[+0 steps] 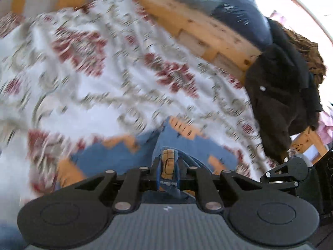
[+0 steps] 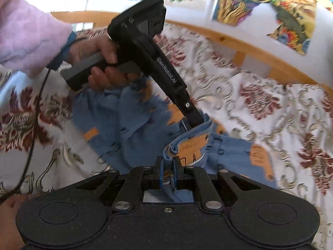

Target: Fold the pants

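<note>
Blue pants with orange patches point(image 1: 116, 158) lie bunched on a white bedspread with red flowers point(image 1: 104, 83). My left gripper point(image 1: 168, 160) is shut on a thick fold of the blue and orange cloth. The right wrist view shows the same pants point(image 2: 135, 129) and my right gripper point(image 2: 168, 162) shut on a thin blue edge of them. Just beyond it, the left gripper point(image 2: 195, 120), held by a hand point(image 2: 104, 62) in a pink sleeve, pinches the folded band of the pants. The two grippers hold the cloth close together. The right gripper's body point(image 1: 287, 173) shows at the left view's right edge.
A wooden bed frame point(image 1: 197, 27) runs along the far side of the bedspread point(image 2: 270, 114). Dark clothes point(image 1: 281, 83) hang over the frame's corner, with blue bundles point(image 1: 229, 0) behind. Colourful posters point(image 2: 239, 0) hang on the wall. A black cable point(image 2: 35, 125) trails from the left hand.
</note>
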The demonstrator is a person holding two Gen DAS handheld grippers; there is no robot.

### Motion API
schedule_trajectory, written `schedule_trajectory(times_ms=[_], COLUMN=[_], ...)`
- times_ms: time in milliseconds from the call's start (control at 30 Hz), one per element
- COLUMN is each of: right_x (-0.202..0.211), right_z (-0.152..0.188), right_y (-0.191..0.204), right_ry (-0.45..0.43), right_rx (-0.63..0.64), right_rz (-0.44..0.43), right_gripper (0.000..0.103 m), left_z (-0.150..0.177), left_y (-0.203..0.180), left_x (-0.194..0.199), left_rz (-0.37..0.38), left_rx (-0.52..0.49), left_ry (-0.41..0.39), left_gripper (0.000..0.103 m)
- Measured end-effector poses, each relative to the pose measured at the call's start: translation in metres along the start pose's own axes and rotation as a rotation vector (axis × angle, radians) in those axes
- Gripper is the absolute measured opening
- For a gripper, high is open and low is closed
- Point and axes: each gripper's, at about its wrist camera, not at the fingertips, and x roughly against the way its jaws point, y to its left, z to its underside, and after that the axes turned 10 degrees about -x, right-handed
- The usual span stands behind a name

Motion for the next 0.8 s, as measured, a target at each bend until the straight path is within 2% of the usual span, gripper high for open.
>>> schedule_trajectory(times_ms=[233, 333, 400, 467, 567, 667, 800], right_x=[-0.009, -0.011, -0.014, -0.015, -0.015, -0.015, -0.013], right_z=[0.000, 0.002, 0.003, 0.004, 0.005, 0.006, 0.008], right_y=[0.008, 0.010, 0.011, 0.013, 0.014, 0.015, 0.016], right_ry=[0.028, 0.042, 0.048, 0.048, 0.047, 0.045, 0.045], right_rx=[0.011, 0.026, 0.033, 0.038, 0.045, 0.058, 0.066], right_rz=[-0.004, -0.001, 0.001, 0.004, 0.007, 0.011, 0.012], right_gripper=[0.009, 0.009, 0.009, 0.009, 0.009, 0.009, 0.010], left_z=[0.030, 0.034, 0.035, 0.034, 0.029, 0.027, 0.022], left_y=[0.009, 0.012, 0.017, 0.021, 0.023, 0.028, 0.036], left_x=[0.023, 0.038, 0.048, 0.055, 0.055, 0.045, 0.028], left_rz=[-0.099, -0.111, -0.092, -0.065, -0.051, -0.008, -0.051], left_rx=[0.078, 0.140, 0.225, 0.310, 0.429, 0.613, 0.758], left_ry=[-0.004, -0.023, -0.038, -0.047, -0.006, 0.031, 0.061], left_gripper=[0.019, 0.029, 0.046, 0.052, 0.063, 0.068, 0.071])
